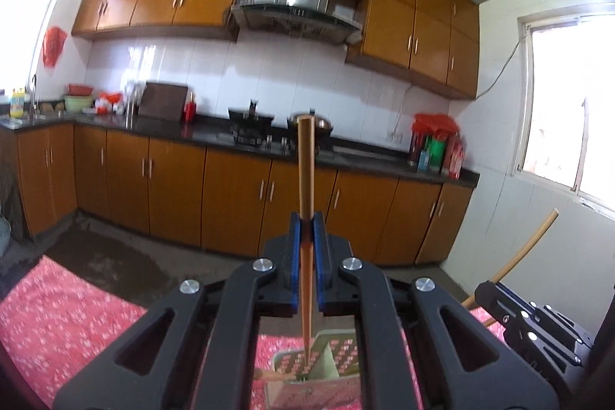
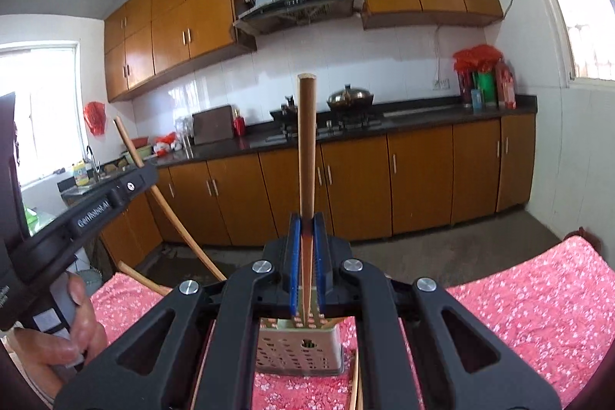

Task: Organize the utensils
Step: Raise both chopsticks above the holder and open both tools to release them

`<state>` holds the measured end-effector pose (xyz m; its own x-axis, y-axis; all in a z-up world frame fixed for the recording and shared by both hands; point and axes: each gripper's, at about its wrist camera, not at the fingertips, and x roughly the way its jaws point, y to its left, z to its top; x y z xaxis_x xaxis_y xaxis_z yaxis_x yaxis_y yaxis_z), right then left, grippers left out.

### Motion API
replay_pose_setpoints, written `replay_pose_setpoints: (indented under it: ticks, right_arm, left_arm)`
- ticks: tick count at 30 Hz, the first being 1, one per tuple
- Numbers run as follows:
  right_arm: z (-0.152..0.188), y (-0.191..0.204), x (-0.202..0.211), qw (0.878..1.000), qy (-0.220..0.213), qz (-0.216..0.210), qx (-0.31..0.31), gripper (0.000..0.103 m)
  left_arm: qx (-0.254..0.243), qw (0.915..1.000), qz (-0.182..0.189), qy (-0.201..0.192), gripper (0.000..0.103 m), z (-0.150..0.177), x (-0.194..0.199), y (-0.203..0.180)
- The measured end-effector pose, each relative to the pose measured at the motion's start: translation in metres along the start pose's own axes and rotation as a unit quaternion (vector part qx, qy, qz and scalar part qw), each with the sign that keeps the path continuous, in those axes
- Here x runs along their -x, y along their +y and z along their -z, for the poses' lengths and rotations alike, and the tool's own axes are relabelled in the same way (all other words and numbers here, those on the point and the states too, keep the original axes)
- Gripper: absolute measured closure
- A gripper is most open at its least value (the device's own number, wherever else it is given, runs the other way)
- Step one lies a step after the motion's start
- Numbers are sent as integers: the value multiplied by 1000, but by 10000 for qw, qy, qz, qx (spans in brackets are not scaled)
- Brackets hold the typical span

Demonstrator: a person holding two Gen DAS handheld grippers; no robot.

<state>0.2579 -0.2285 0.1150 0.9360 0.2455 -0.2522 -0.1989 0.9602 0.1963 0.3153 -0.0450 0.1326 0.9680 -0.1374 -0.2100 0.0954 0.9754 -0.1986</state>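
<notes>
My left gripper (image 1: 306, 218) is shut on a wooden chopstick (image 1: 306, 160) that stands nearly upright, its thin tip down over a green perforated utensil holder (image 1: 340, 352). My right gripper (image 2: 306, 218) is shut on a second chopstick (image 2: 306, 141), also upright above the same holder (image 2: 300, 352). Each gripper shows in the other's view: the right one (image 1: 484, 292) with its slanted chopstick (image 1: 532, 237), the left one (image 2: 148, 175) with its chopstick (image 2: 161, 202). A hand (image 2: 77, 317) grips the left tool.
The holder stands on a table with a red floral cloth (image 2: 538, 294). More chopsticks (image 2: 353, 383) lie on the cloth near the holder. Beyond the table are a concrete floor and a kitchen counter (image 1: 173, 129) with a stove, pots and bottles.
</notes>
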Motion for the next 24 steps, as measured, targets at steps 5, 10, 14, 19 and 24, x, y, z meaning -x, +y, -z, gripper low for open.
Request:
replay_pose_setpoints:
  ticks: [5, 10, 14, 19, 24]
  right_arm:
    - [3, -3, 2, 9999, 93, -37, -60, 86]
    - [-10, -5, 20, 9999, -136, 28, -90, 74]
    - [-17, -13, 46, 9993, -295, 169, -157, 74]
    - [7, -36, 70, 9980, 46, 579, -250, 74]
    - [77, -62, 54, 9886, 1230, 769, -402, 75]
  left_arm:
    - [115, 9998, -21, 144, 87, 4, -2, 12]
    - [67, 9999, -86, -27, 72, -8, 24, 17]
    - [71, 9998, -154, -101, 67, -16, 58, 28]
    - [-106, 9988, -477, 49, 61, 1, 97, 53]
    - [-291, 9921, -966, 742, 60, 55, 105, 88]
